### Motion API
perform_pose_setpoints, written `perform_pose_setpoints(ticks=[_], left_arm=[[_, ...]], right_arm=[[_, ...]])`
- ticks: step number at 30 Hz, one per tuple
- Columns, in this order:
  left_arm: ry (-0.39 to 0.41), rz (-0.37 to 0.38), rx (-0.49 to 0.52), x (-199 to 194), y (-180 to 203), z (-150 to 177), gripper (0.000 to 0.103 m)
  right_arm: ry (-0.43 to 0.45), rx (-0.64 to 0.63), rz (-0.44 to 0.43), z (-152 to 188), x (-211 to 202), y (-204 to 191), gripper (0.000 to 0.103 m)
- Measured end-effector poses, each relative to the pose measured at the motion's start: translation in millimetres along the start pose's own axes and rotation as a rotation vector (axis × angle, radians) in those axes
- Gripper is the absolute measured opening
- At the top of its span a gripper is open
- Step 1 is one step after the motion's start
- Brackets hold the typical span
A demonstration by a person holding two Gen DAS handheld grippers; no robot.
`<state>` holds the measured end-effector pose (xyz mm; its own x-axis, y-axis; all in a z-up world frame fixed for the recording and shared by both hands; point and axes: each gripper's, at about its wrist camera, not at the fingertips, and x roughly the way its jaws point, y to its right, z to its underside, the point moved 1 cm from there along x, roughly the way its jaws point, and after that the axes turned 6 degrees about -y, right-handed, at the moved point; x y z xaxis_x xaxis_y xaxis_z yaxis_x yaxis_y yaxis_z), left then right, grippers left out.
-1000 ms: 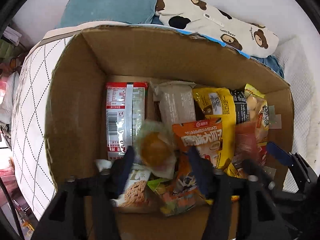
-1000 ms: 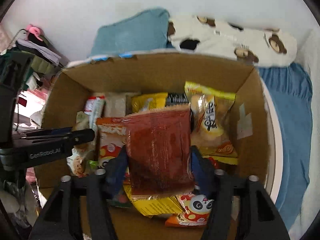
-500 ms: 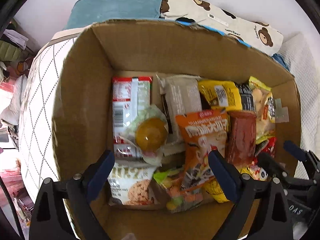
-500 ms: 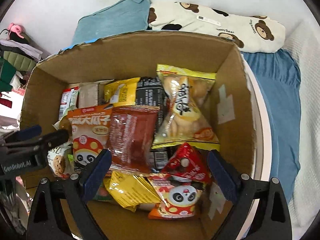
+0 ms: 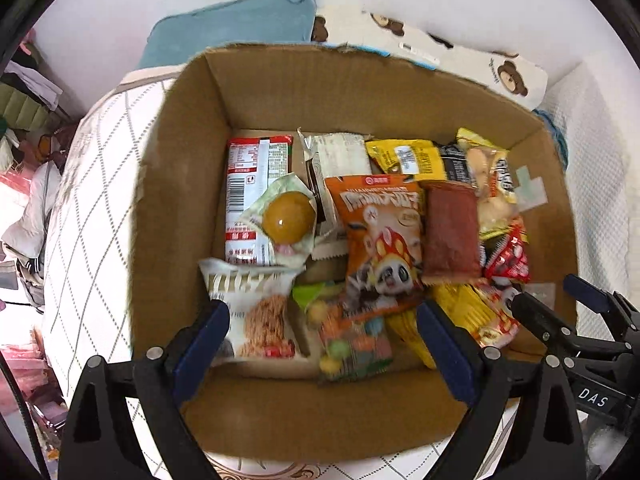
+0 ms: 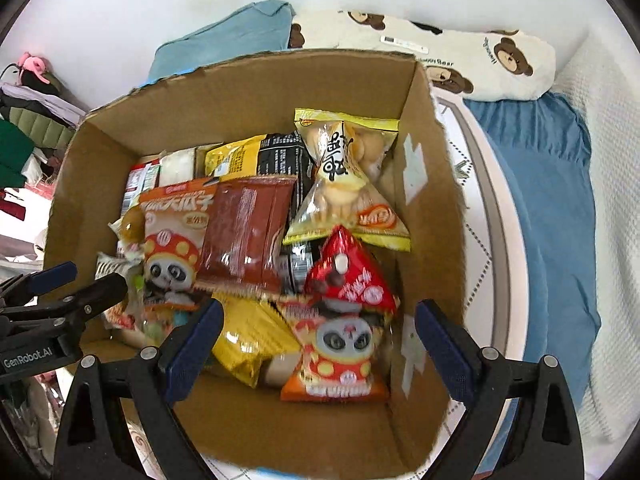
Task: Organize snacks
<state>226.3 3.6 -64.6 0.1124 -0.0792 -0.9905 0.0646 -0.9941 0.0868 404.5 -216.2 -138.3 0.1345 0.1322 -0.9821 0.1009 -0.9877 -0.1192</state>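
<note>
- An open brown cardboard box (image 5: 180, 184) (image 6: 424, 208) is shown filled with packaged snacks; it rests on a white quilted bedspread with a diamond pattern (image 5: 92, 216).
- An orange panda-print snack bag with Chinese lettering (image 5: 380, 236) (image 6: 172, 236) is seen near the middle of the box, just beside a dark red flat sachet (image 5: 452, 232) (image 6: 244, 232).
- A yellow-edged clear bag of pale round biscuits with black script (image 6: 344, 184) (image 5: 488, 184) lies against the right wall of the box, above a red triangular foil pack (image 6: 352, 276).
- A clear-wrapped round amber jelly cup (image 5: 288, 216) is set on a red-and-white packet bearing a barcode and a nutrition table (image 5: 252, 184).
- A white cookie-picture bag (image 5: 256, 312) and a clear bag of coloured candies (image 5: 352, 340) lie nearest the left gripper (image 5: 324, 344).
- The left gripper's jaws are spread wide above the near edge of the box, with nothing between them; "GenRobot.AI" is read on its body in the right wrist view.
- The right gripper (image 6: 316, 344) is likewise released and empty; "DAS" is read on it in the left wrist view.
- Behind the box, a teal blue pillow (image 6: 236, 36) and a cream bear-print pillow (image 6: 460, 56) marked "Happy Bear" are leaned at a white wall.
</note>
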Motion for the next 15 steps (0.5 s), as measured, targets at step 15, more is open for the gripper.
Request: perform_pose_setpoints(ticks=[15], left_arm=[[0.264,-0.023,0.017,-89,15,93,0.096]], right_arm=[[0.251,-0.015,0.052,94,-94,-9,0.100]])
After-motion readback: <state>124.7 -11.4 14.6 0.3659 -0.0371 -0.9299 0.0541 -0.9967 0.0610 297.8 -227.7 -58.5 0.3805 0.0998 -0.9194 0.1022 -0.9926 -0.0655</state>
